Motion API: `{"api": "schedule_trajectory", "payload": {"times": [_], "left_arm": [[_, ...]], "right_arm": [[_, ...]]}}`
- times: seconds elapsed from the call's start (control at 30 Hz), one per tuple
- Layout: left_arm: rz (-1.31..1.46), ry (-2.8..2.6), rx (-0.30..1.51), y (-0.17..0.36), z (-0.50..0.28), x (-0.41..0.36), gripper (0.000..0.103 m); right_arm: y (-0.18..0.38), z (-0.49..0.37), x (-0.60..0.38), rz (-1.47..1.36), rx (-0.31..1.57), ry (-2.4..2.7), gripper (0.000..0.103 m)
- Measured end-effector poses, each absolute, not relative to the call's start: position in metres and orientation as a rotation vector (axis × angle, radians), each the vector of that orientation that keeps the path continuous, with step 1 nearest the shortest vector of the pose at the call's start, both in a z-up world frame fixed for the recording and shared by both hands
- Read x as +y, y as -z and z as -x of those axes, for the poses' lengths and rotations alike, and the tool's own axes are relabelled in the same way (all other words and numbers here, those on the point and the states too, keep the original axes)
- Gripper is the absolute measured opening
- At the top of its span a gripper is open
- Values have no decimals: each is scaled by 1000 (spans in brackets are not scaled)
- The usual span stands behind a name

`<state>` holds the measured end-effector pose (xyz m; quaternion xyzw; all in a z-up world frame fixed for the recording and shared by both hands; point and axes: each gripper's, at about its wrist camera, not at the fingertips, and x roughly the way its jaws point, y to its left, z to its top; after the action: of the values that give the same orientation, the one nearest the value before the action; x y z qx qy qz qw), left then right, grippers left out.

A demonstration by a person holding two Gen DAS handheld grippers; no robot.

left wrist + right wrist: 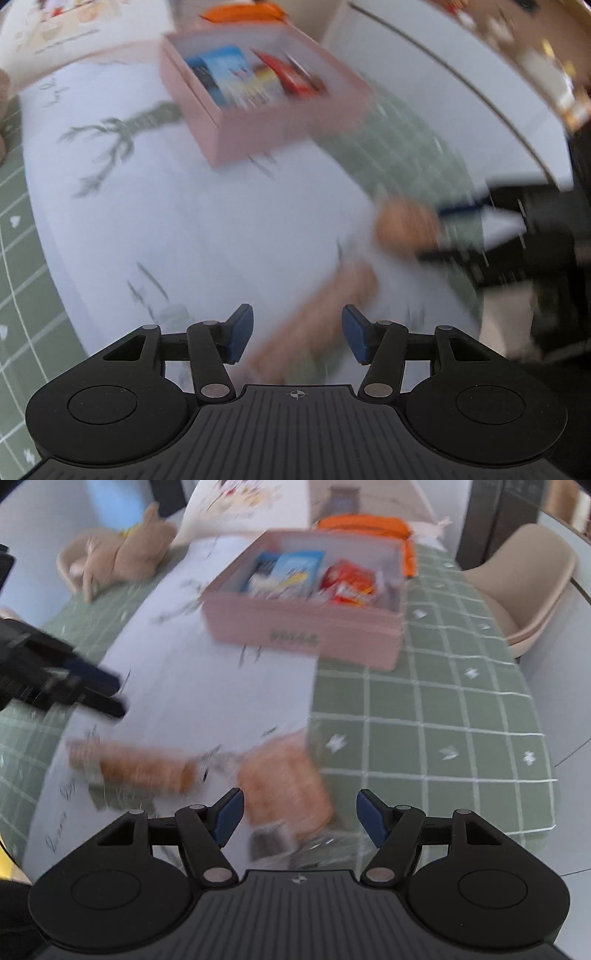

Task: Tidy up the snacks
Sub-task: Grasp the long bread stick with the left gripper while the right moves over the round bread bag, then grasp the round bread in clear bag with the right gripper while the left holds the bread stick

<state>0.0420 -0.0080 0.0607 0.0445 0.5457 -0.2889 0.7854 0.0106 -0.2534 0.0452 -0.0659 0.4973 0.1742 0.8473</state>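
A pink box (306,635) stands on the table, holding a blue pack (291,572) and a red pack (347,579). It also shows in the left wrist view as the pink box (258,125). A squarish orange biscuit pack (288,786) lies on the table between the fingers of my open right gripper (299,812), and the pads do not press on it. A long biscuit pack (136,768) lies to its left. My left gripper (297,325) is open above that long pack (314,317). Both views are blurred.
A white printed runner (207,686) lies over a green checked tablecloth (443,709). A plush rabbit (122,557) sits at the far left, an orange pouch (365,524) behind the box, and a beige chair (528,579) at the right.
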Motion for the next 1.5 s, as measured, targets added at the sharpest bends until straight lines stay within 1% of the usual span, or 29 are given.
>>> {"api": "schedule_trajectory", "payload": {"times": [0.1, 0.13, 0.2, 0.37, 0.5, 0.57, 0.63, 0.83, 0.9, 1.07, 1.1, 1.2, 1.27, 1.3, 1.4, 1.5], "left_arm": [[-214, 616, 1165, -54, -23, -16, 57], [-243, 598, 1163, -50, -20, -19, 53], [-248, 560, 1177, -44, -19, -20, 49], [-28, 443, 1202, -42, -27, 1, 46], [122, 233, 1172, -42, -31, 31, 45], [145, 197, 1158, -45, -31, 36, 41], [150, 210, 1162, -46, -30, 34, 40], [131, 234, 1171, -42, -32, 16, 41], [115, 236, 1178, -40, -35, 9, 42], [45, 246, 1195, -35, -35, -10, 42], [24, 243, 1194, -34, -35, -13, 42], [-9, 233, 1191, -33, -34, -19, 43], [-18, 226, 1191, -33, -33, -22, 43], [-17, 222, 1190, -33, -33, -23, 43], [-6, 202, 1186, -33, -33, -23, 44], [-11, 191, 1171, -33, -31, -27, 50]], "right_arm": [[-44, -4, -243, 155, 1051, -360, 68], [-45, -3, -241, 150, 1054, -363, 68], [-47, -3, -237, 149, 1055, -363, 68], [-49, -3, -225, 153, 1038, -356, 68], [-45, -6, -220, 175, 1019, -328, 68], [-43, -7, -219, 174, 1016, -315, 68], [-40, -9, -220, 163, 1024, -311, 69], [-25, -12, -216, 183, 1052, -284, 72], [-22, -11, -219, 173, 1039, -271, 78], [-18, -12, -230, 113, 1027, -271, 81], [-18, -11, -230, 120, 1021, -271, 83], [-15, -9, -232, 109, 994, -264, 90], [-12, -8, -234, 104, 977, -248, 97], [-9, -9, -237, 89, 972, -236, 103], [-7, -4, -240, 89, 941, -234, 103], [-6, -3, -240, 84, 929, -230, 103]]}}
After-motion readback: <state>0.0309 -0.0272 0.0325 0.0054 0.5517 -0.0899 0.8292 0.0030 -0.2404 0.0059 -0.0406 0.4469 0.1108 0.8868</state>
